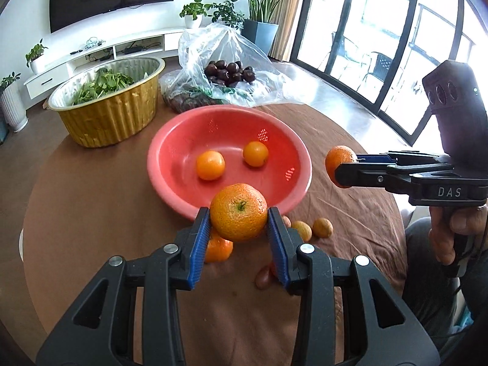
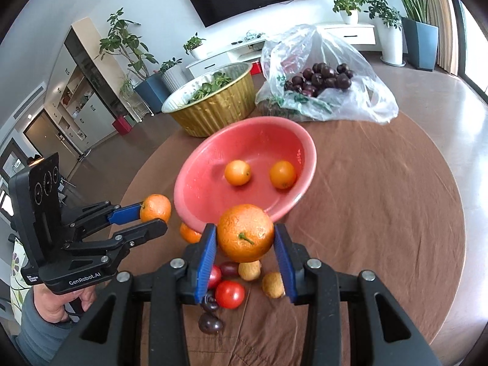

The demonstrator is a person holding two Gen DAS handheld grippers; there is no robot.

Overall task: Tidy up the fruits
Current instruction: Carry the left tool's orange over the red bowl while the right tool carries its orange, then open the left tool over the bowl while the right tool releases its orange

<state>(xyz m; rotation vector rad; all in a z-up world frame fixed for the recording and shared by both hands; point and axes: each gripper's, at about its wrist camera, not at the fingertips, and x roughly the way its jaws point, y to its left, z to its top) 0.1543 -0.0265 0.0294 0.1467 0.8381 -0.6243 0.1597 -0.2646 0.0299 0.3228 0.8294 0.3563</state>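
Note:
My left gripper is shut on a mandarin and holds it above the near rim of the pink bowl. My right gripper is shut on another mandarin, also near the bowl's front rim. Each gripper shows in the other's view: the right one with its mandarin, the left one with its mandarin. Two small oranges lie in the bowl. A mandarin lies on the table by the bowl.
Loose fruit lies on the brown tablecloth before the bowl: tomatoes, longans, dark plums. A gold foil basin of greens and a clear plastic bag of dark plums stand behind the bowl.

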